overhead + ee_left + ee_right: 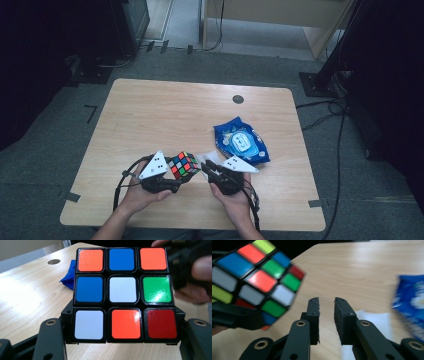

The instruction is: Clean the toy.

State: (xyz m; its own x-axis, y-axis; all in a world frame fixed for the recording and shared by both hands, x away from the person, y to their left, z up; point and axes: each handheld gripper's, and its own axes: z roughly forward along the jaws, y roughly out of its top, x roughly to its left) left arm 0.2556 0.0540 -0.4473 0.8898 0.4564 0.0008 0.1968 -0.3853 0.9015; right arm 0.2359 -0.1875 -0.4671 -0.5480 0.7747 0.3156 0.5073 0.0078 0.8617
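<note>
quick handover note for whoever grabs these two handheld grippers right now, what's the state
Left tongs: shut on the scrambled multicoloured plastic puzzle cube, held up off the light wooden table.
Right tongs: jaws a little apart, nothing between them, tips beside the cube and clear of it.
Other things: blue plastic wet-wipe pack lies on the table on the right side; a white tissue lies flat near it, under the right tongs.
Done: cube picked up and steady in the left tongs.
Left: cube faces are mixed; the right tongs would likely have to close on a layer to turn it.
</note>
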